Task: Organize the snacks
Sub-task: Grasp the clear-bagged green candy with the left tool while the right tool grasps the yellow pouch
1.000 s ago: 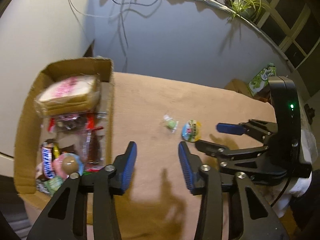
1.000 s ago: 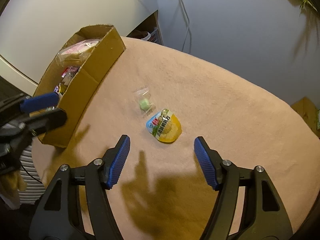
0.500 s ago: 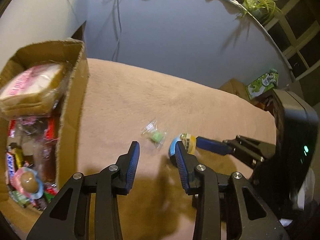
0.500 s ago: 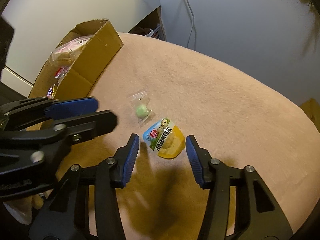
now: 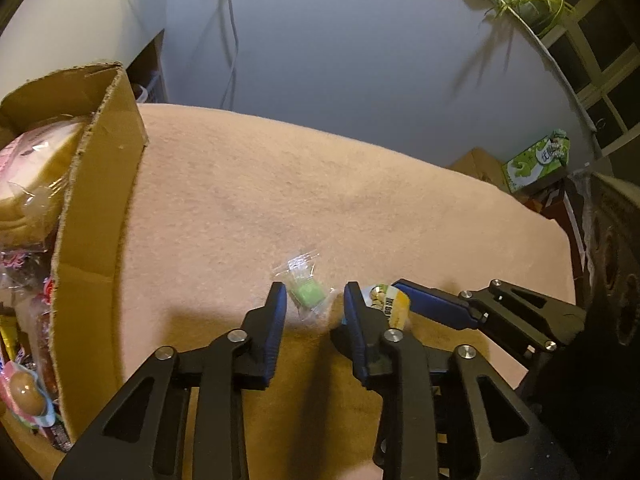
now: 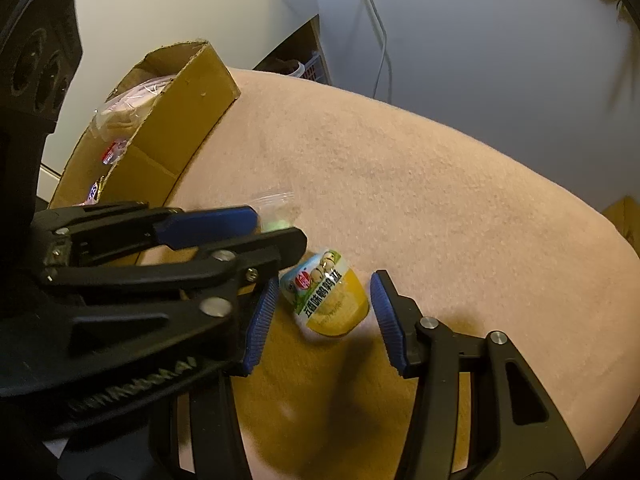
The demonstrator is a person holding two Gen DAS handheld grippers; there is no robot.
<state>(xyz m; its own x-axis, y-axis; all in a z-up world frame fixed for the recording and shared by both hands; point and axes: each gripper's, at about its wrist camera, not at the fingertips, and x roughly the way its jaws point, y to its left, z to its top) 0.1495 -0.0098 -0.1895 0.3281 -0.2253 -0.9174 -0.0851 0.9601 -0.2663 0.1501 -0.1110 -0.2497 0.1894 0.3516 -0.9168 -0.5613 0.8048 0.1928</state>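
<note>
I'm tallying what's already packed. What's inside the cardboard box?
The cardboard box holds a wrapped bread pack, red-wrapped sweets and a round egg-like snack. Its near wall hides whatever lies lower down.

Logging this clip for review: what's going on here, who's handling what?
A person holds two grippers over a tan-covered table. The left gripper has just been closing around a small green candy, pads not yet pressing it. The right gripper straddles a yellow snack packet, which lies flat on the cloth, jaws apart. A cardboard box already holding snacks stands at the left.
</note>
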